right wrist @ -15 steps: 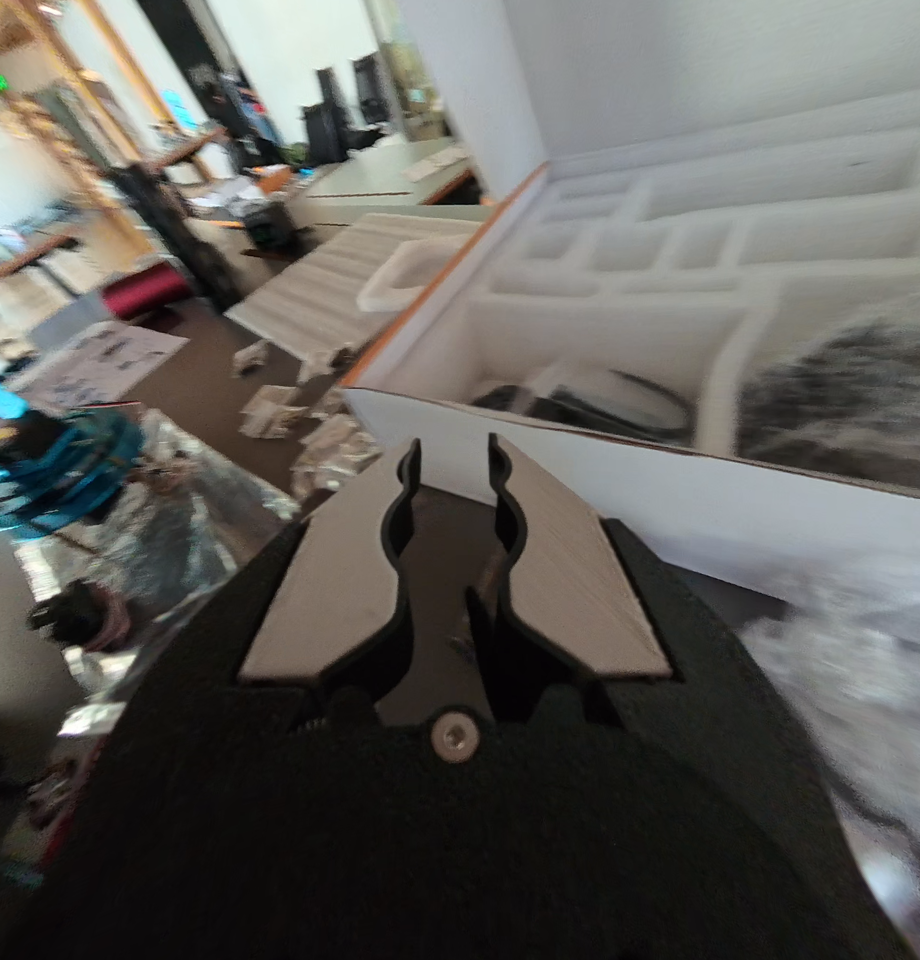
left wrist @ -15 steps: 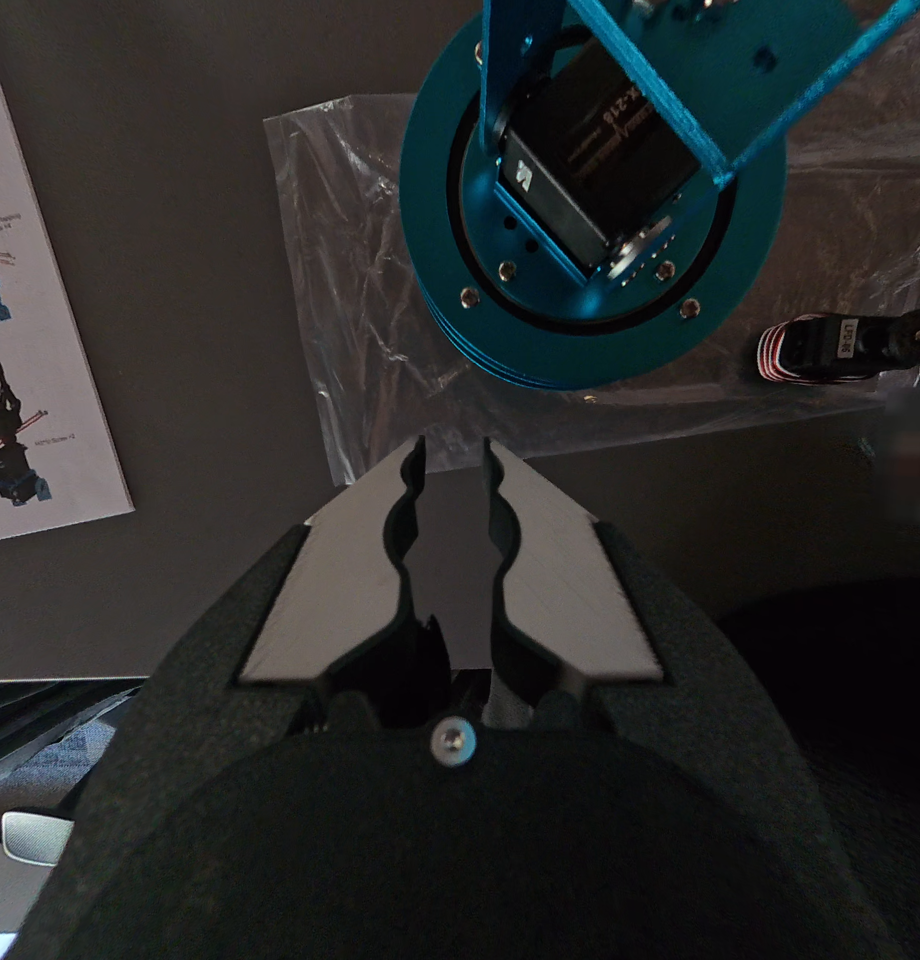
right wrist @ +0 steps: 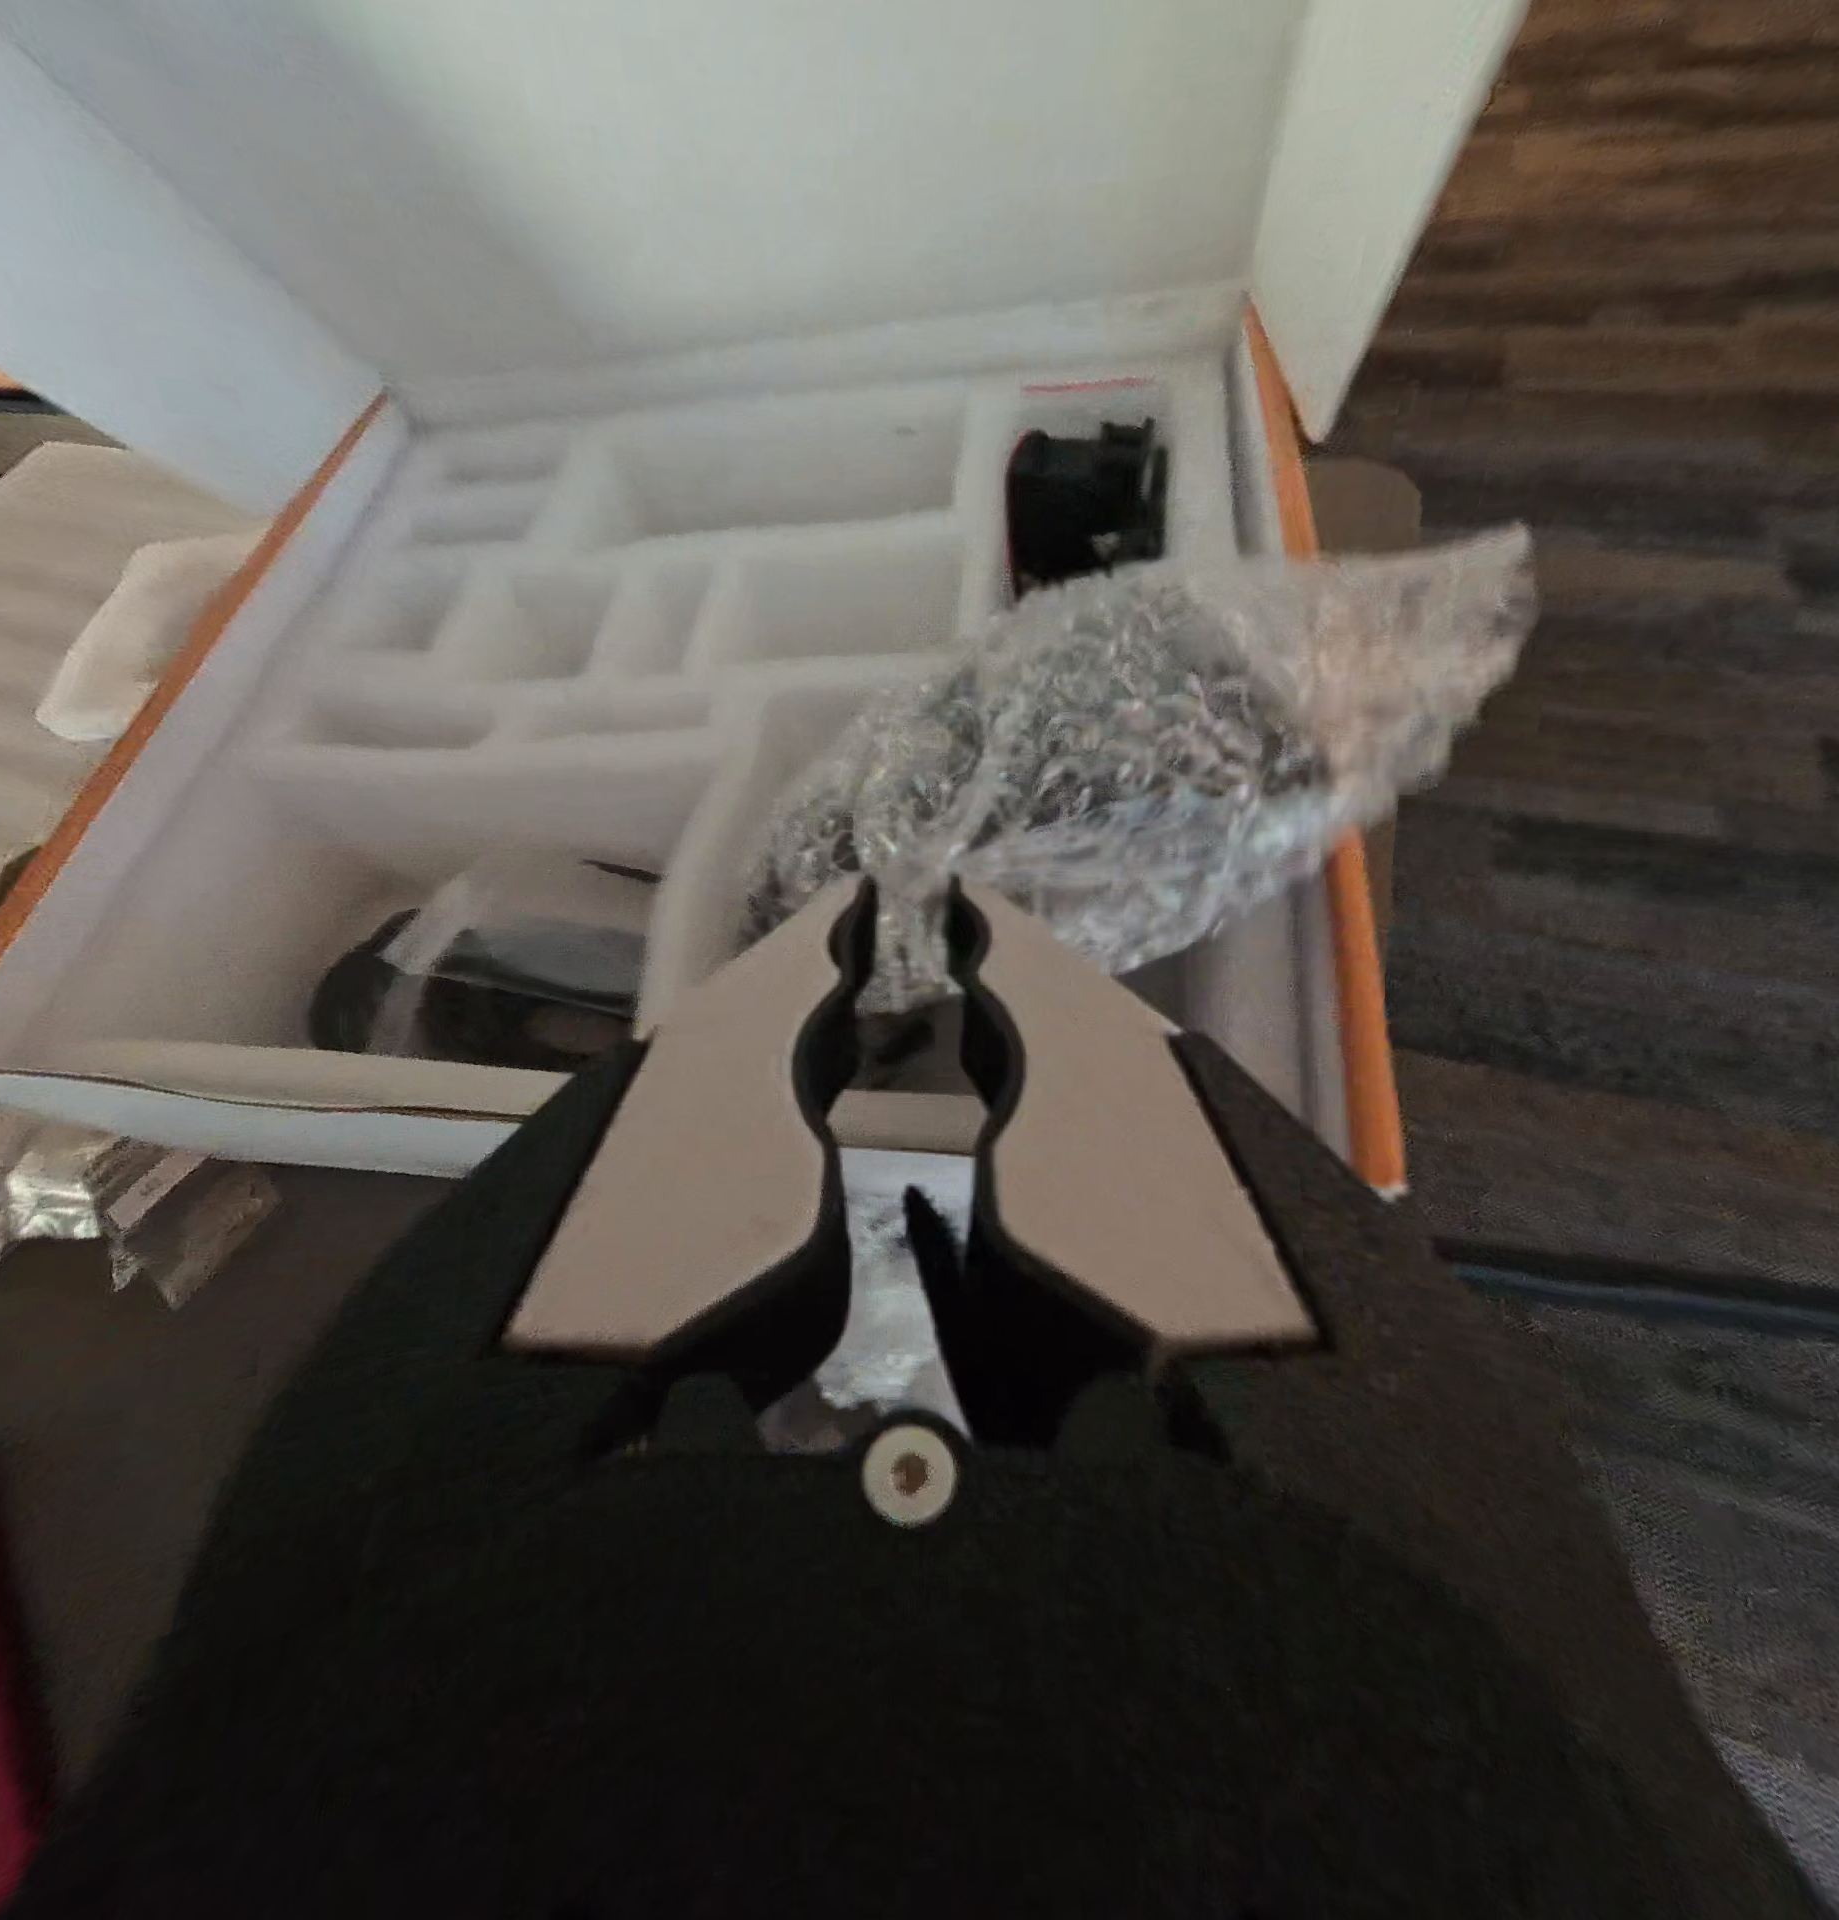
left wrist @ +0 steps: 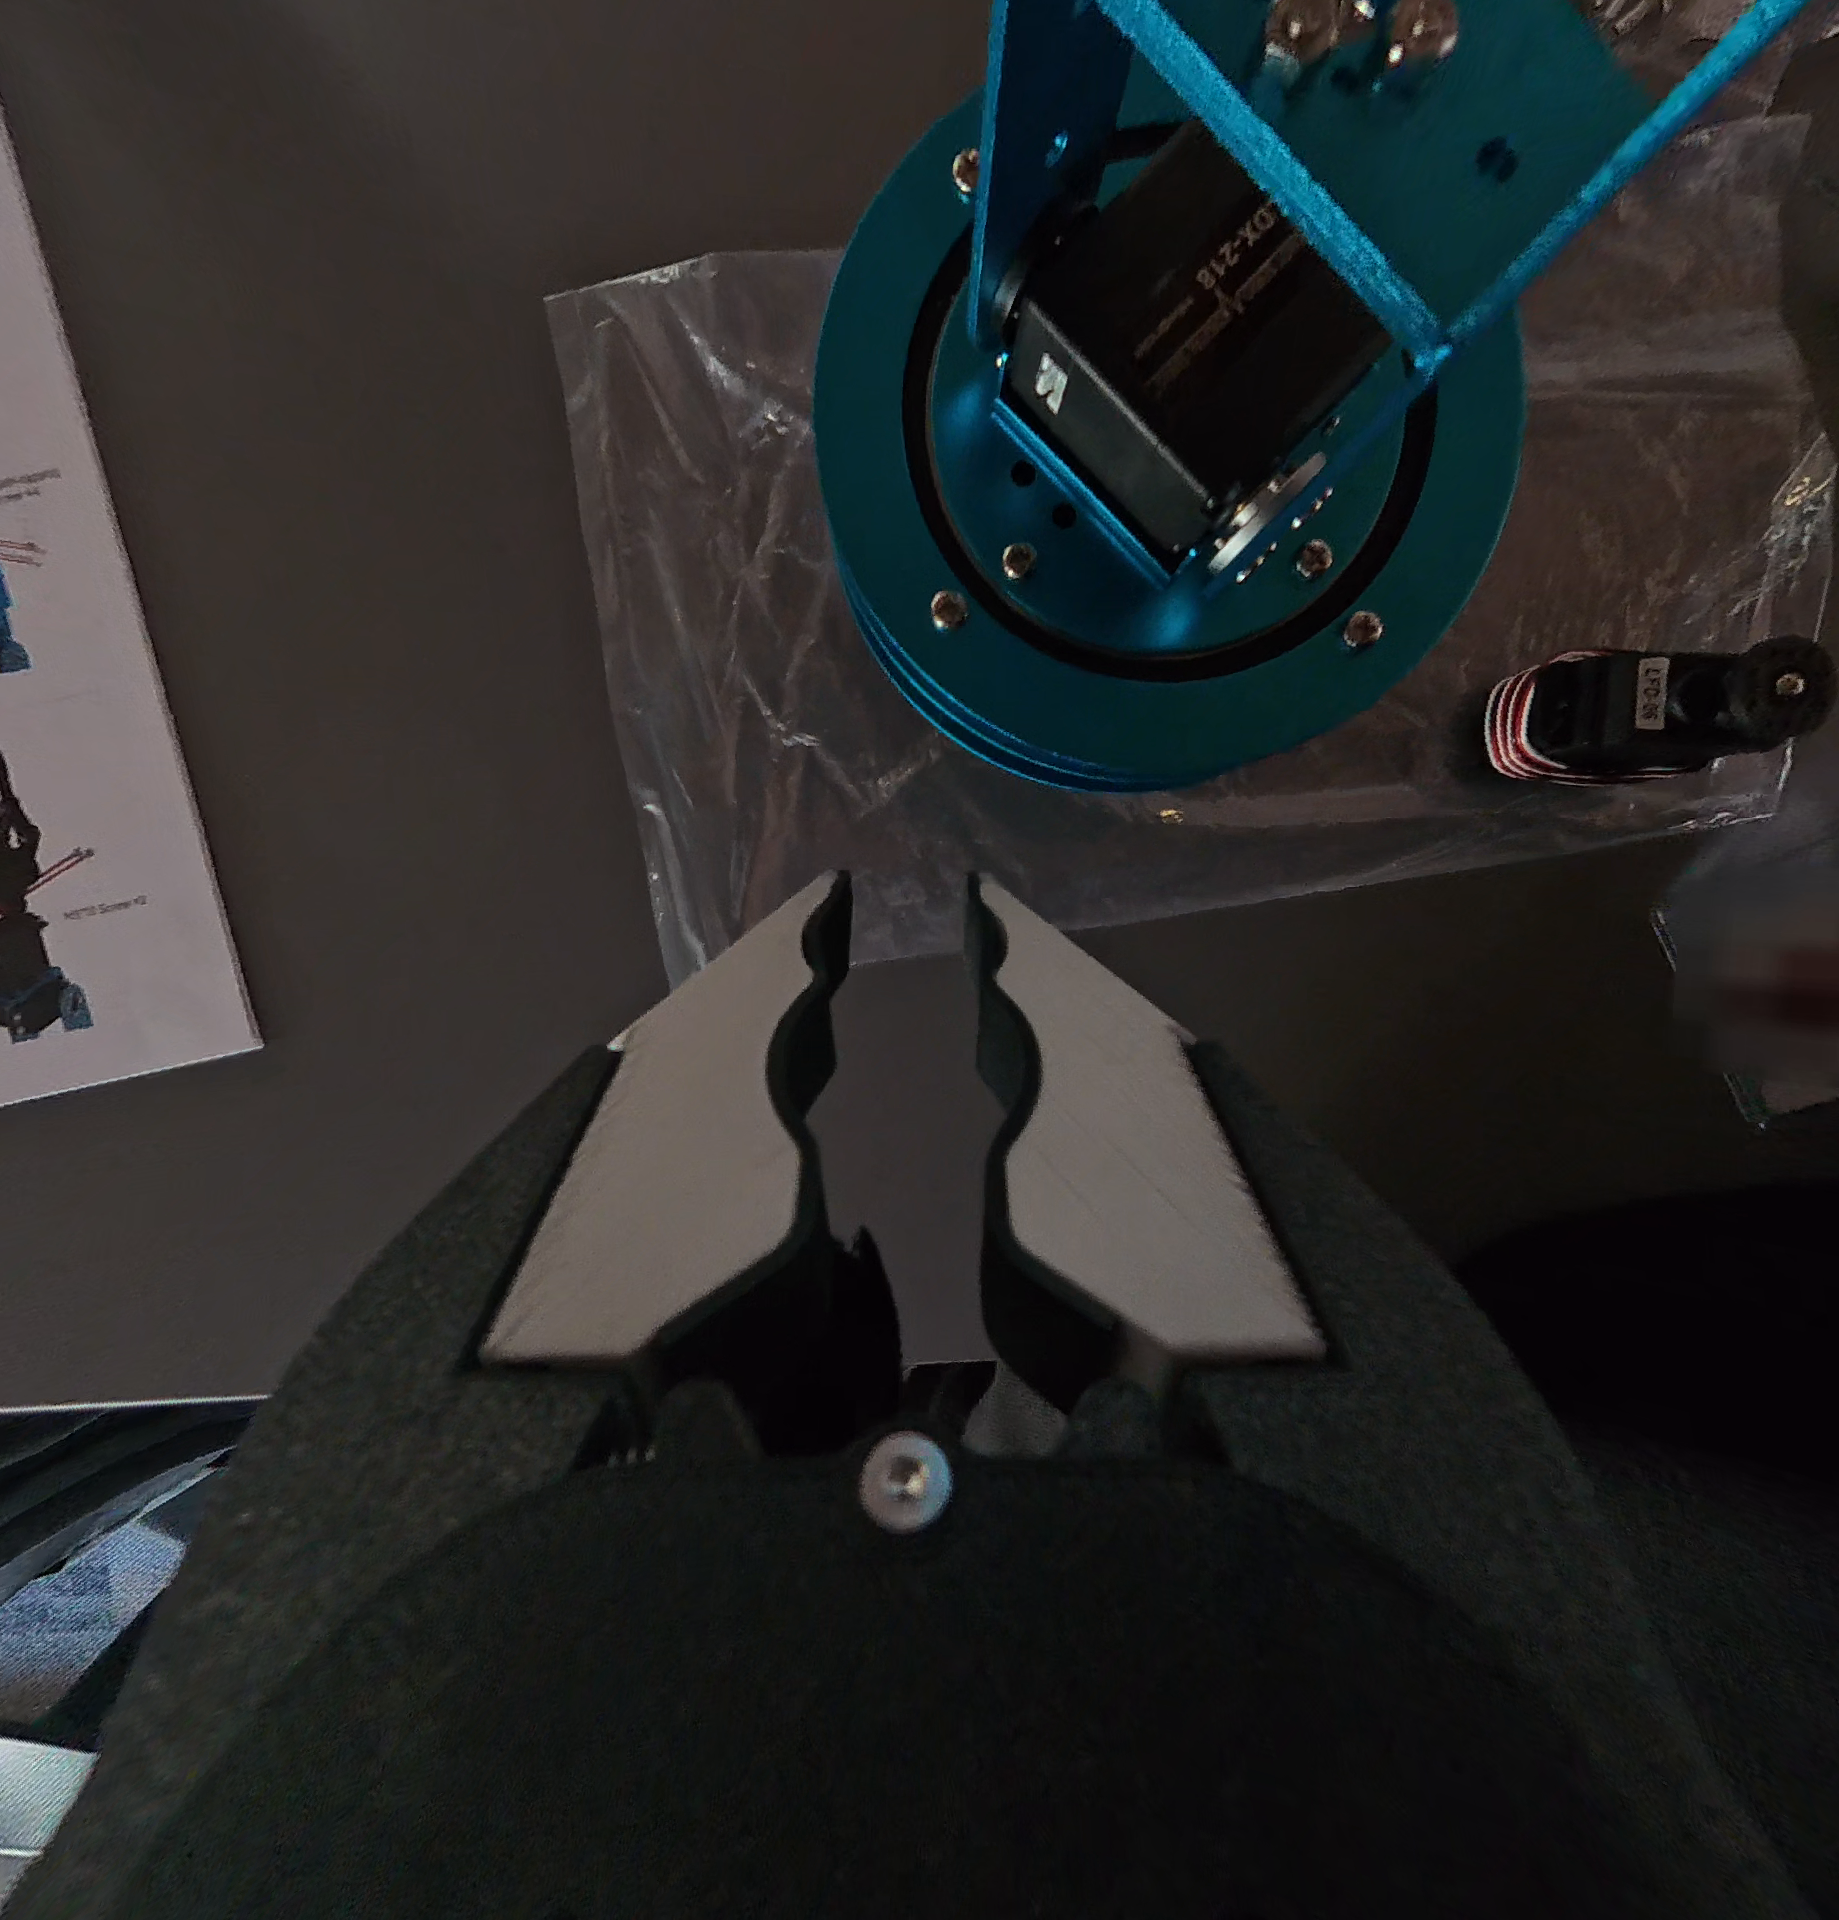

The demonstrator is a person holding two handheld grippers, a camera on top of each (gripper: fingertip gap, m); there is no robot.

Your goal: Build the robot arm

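Left gripper [left wrist: 910,883] pointing down over dark tabletop [left wrist: 375,416], jaws slightly spread, empty, just short of clear plastic bag [left wrist: 728,582] under blue round base [left wrist: 998,707]. Right gripper [right wrist: 912,888] aimed at white foam box [right wrist: 541,665], jaws pinching crumpled bubble-wrap bundle [right wrist: 1154,727], stretched up-right.

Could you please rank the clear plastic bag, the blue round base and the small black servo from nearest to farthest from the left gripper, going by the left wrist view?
1. Clear plastic bag: its edge lies just ahead of the left gripper.
2. Blue round base: ahead, slightly right, on the bag.
3. Small black servo: far right.
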